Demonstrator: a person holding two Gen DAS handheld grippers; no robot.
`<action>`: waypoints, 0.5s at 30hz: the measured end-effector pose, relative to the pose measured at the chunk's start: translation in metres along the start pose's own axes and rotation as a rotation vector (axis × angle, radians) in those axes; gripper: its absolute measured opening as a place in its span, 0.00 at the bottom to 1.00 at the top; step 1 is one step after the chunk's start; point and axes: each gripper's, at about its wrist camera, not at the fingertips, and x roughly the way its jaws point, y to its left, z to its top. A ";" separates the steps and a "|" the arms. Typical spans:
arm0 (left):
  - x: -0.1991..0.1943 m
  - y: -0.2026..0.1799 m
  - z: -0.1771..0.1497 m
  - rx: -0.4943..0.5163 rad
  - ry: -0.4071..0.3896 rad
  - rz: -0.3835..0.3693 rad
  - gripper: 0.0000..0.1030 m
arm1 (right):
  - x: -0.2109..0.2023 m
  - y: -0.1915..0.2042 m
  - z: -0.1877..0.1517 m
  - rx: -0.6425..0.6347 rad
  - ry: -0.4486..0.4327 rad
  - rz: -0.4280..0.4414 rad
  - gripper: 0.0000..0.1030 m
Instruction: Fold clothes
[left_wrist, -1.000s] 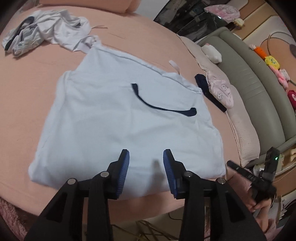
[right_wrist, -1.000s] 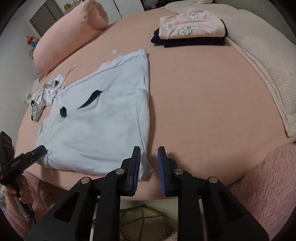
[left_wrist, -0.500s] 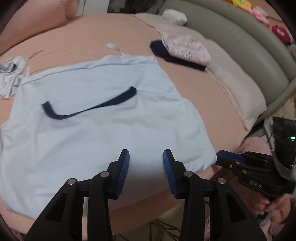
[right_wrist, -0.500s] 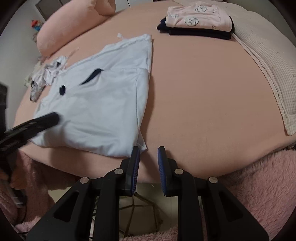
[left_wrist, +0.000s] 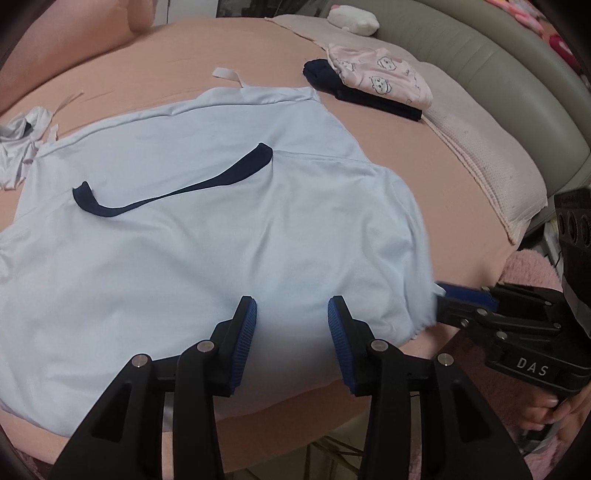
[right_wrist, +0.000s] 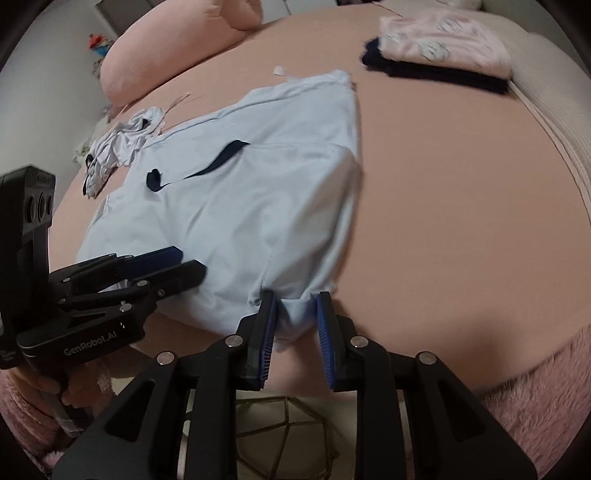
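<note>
We see the light blue shirt (left_wrist: 207, 236) spread flat on the pink bed (right_wrist: 443, 206). Our left hand-held gripper (left_wrist: 291, 332) hovers over its near hem, jaws apart and just opening, nothing gripped. Our right hand-held gripper (right_wrist: 293, 325) has the shirt's near corner between its pads (they have just been opening; the cloth looks loose, not pinched). Beyond the shirt lie a folded pink and navy stack (left_wrist: 373, 85), a crumpled white garment (right_wrist: 118, 147) and a pink pillow (right_wrist: 177, 51). Nothing stands in the way.
</note>
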 end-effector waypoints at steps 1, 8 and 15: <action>0.001 0.000 0.000 -0.004 0.000 0.000 0.42 | 0.001 -0.004 -0.002 0.002 0.018 0.013 0.22; 0.002 0.004 -0.002 -0.032 -0.027 0.022 0.42 | 0.000 -0.009 0.009 -0.016 0.041 -0.021 0.22; 0.002 0.002 0.000 -0.016 -0.019 0.036 0.43 | 0.017 0.027 0.010 -0.266 0.105 -0.209 0.20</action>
